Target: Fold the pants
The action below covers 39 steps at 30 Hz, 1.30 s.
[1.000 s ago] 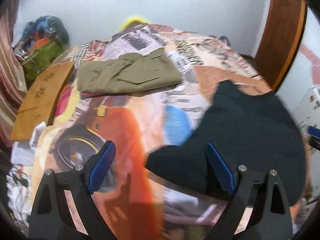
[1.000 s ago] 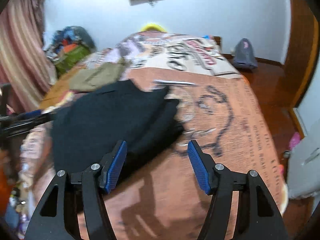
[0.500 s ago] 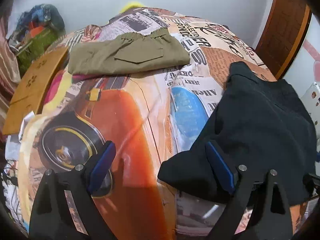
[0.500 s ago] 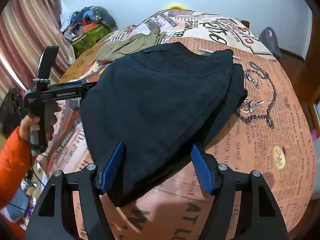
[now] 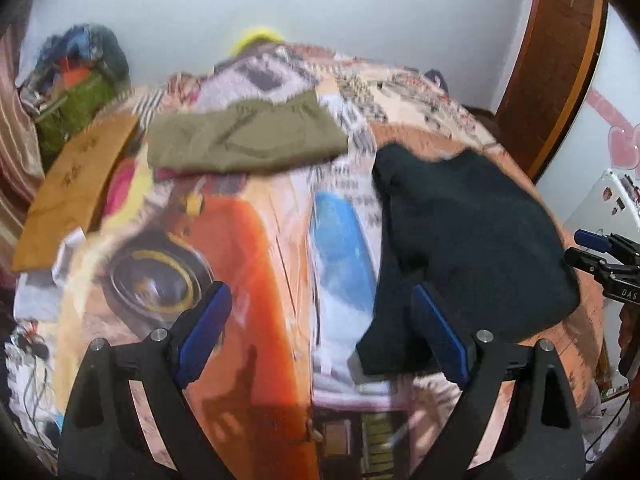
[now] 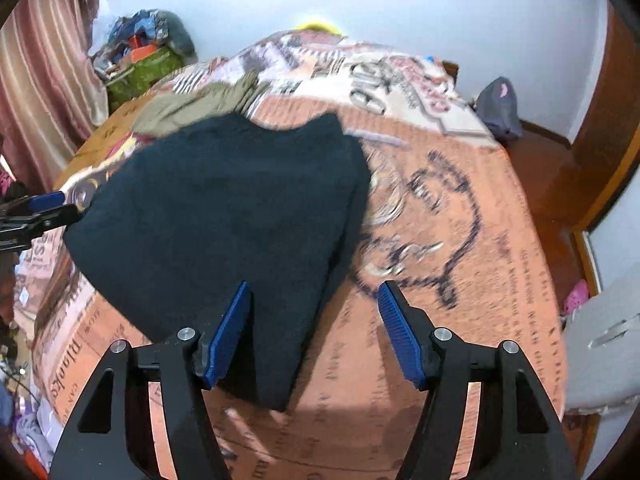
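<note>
Folded black pants (image 5: 468,236) lie on the printed bedspread (image 5: 256,264), at the right in the left wrist view and at the left-centre in the right wrist view (image 6: 224,216). My left gripper (image 5: 320,332) is open and empty, its right finger over the pants' near left corner. My right gripper (image 6: 314,332) is open and empty, its left finger over the pants' near edge. Each gripper shows at the edge of the other's view (image 5: 600,256) (image 6: 36,212).
Folded olive pants (image 5: 244,140) lie at the far side of the bed. A wooden board (image 5: 76,184) lies along the left edge, with a clothes pile (image 5: 76,80) behind. A wooden door (image 5: 556,64) stands right. A grey bag (image 6: 500,108) sits on the floor.
Both grippers have drawn back and lifted away from the black pants, which stay folded on the bed. Both remain open.
</note>
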### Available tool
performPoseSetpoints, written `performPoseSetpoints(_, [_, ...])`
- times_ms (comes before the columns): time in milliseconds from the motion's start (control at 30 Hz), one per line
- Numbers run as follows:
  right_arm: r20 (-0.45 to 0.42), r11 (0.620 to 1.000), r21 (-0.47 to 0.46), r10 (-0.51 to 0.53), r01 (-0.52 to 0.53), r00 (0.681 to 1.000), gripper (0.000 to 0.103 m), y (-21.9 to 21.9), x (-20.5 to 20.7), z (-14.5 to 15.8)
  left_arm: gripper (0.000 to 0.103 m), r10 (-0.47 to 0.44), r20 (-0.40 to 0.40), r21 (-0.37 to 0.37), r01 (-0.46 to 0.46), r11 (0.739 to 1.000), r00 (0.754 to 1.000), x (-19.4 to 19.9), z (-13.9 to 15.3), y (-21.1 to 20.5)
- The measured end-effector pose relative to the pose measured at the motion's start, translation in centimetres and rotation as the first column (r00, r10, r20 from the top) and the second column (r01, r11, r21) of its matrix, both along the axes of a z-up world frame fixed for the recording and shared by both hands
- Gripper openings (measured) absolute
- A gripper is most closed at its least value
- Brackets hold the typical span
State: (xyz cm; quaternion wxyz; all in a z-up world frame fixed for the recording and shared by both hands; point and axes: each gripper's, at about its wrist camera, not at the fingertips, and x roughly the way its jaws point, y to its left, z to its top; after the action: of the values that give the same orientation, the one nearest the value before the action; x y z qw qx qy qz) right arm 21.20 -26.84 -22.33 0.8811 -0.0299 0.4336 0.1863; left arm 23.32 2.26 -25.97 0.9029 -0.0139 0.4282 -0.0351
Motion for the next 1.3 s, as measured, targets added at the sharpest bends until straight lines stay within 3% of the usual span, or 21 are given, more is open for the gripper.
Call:
performPoseSetpoints(200, [0.105,1.0,0.028,0.009,-0.012,0.994,0.063,1.0,1.3,2.6,0.093,-0.088,0.036,-0.025,0.089,0.996,0.995,2.9,1.6,-3.3])
performPoseSetpoints(367, [0.065,0.998,-0.019,0.063,-0.062,0.996,0.062,3.8,2.8,-0.1,0.093,-0.117,-0.034,0.054,0.119,0.991,0.993,5.1,-2.4,-5.7])
performPoseSetpoints(433, [0.049,0.995,-0.077,0.074,-0.07,0.996,0.06,4.2,2.9,-1.8,0.094,-0.113,-0.047,0.058,0.116,0.992,0.992,4.9,-3.5,-4.8])
performPoseSetpoints(600, [0.054,0.997,-0.079,-0.005,0.01,0.999,0.06,1.0,2.9,-2.0,0.093,-0.071,-0.047,0.094,0.075,0.993,0.996,3.4,-3.8,-1.2])
performPoseSetpoints(700, [0.043,0.998,-0.033,-0.047,0.049,0.998,0.06,-1.2,2.9,-1.1,0.087,0.006,-0.075,0.199,0.009,0.98,0.997,3.5,-4.3,0.6])
performPoseSetpoints(800, [0.079,0.997,-0.037,-0.061,0.064,0.995,0.06,-1.3,2.7,0.3,0.086,0.026,-0.078,0.139,-0.015,0.99,0.997,4.1,-3.6,1.8])
performPoseSetpoints(867, [0.105,0.998,-0.033,-0.047,0.05,0.993,0.061,-0.7,2.8,1.1,0.086,0.005,-0.038,0.087,-0.002,0.996,0.999,4.5,-2.1,1.0])
performPoseSetpoints(1033, [0.129,1.0,-0.03,0.002,0.002,0.992,0.061,1.8,4.5,1.1,0.091,-0.102,0.031,-0.045,0.103,0.994,0.994,6.2,0.3,-2.8])
performPoseSetpoints(1100, [0.112,0.999,-0.045,0.018,-0.013,0.994,0.061,2.8,5.5,0.2,0.091,-0.143,0.027,-0.045,0.144,0.989,0.989,7.0,0.1,-4.5])
performPoseSetpoints(1233, [0.077,0.995,-0.099,0.012,-0.004,0.997,0.06,3.0,7.1,-1.9,0.091,-0.18,-0.034,0.066,0.182,0.981,0.983,9.1,-2.6,-7.2])
performPoseSetpoints(1300, [0.063,0.996,-0.079,-0.026,0.031,0.998,0.06,1.5,7.7,-2.1,0.092,-0.186,-0.067,0.082,0.191,0.978,0.98,9.7,-3.8,-7.0])
